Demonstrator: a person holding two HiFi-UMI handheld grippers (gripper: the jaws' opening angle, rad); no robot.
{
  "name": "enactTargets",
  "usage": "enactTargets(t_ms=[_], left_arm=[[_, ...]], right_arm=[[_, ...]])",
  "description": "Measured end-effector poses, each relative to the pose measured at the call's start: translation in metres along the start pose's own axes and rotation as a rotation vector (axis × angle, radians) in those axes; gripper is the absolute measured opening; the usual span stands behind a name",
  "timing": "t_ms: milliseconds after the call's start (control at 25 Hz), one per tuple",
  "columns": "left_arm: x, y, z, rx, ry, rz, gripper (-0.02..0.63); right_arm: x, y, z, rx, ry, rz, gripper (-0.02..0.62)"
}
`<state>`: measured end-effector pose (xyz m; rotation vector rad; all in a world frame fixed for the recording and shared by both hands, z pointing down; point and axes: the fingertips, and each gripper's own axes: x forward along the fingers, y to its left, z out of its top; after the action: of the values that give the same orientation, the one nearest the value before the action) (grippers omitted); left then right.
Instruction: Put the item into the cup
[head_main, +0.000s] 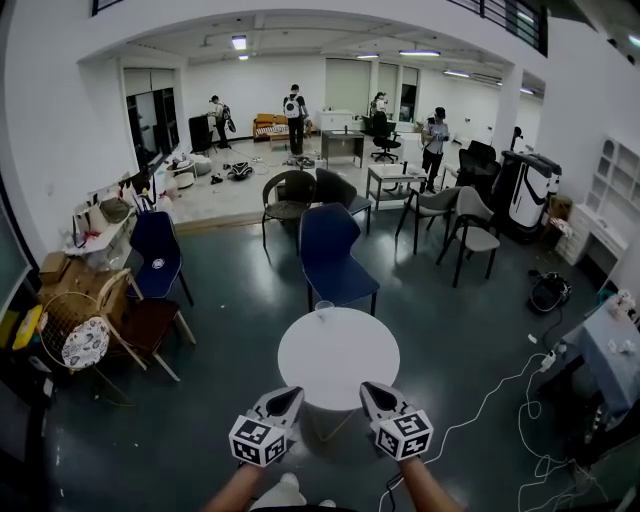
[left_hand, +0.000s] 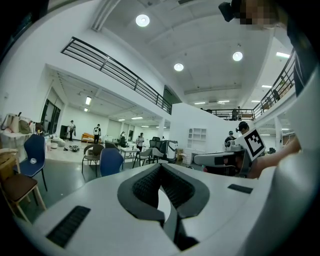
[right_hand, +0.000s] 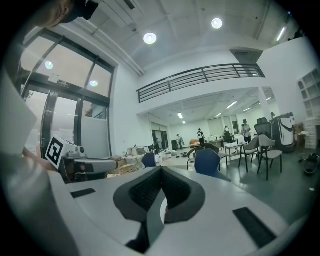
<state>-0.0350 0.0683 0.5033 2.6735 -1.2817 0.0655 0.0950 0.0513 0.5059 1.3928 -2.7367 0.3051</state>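
Our left tongs (head_main: 288, 396) and right tongs (head_main: 370, 391) sit shut, empty; reaching mid-frame, we could knock the edge-perched cup (head_main: 324, 308) off the tabletop (head_main: 338, 362).

Dark floor (head_main: 230, 300), white walls (head_main: 60, 120), scattered chairs (head_main: 330, 250)

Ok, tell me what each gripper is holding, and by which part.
Nothing is held. The left gripper and the right gripper both have their jaws closed together, with nothing between them.
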Motion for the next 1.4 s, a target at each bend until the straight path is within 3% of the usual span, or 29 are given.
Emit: enactTargets(t_ms=[560, 1400], left_arm=[[-0.017, -0.002, 0.010, -0.008, 0.000, -0.018, 0.015], [-0.091, 0.033, 0.037, 0.024, -0.016, -0.066, 0.015]], right_arm=[[-0.003, 0.020, 0.010, -0.005, -0.003, -0.005, 0.017], [0.008, 0.114, 0.040, -0.047, -0.057, -0.032, 0.017]])
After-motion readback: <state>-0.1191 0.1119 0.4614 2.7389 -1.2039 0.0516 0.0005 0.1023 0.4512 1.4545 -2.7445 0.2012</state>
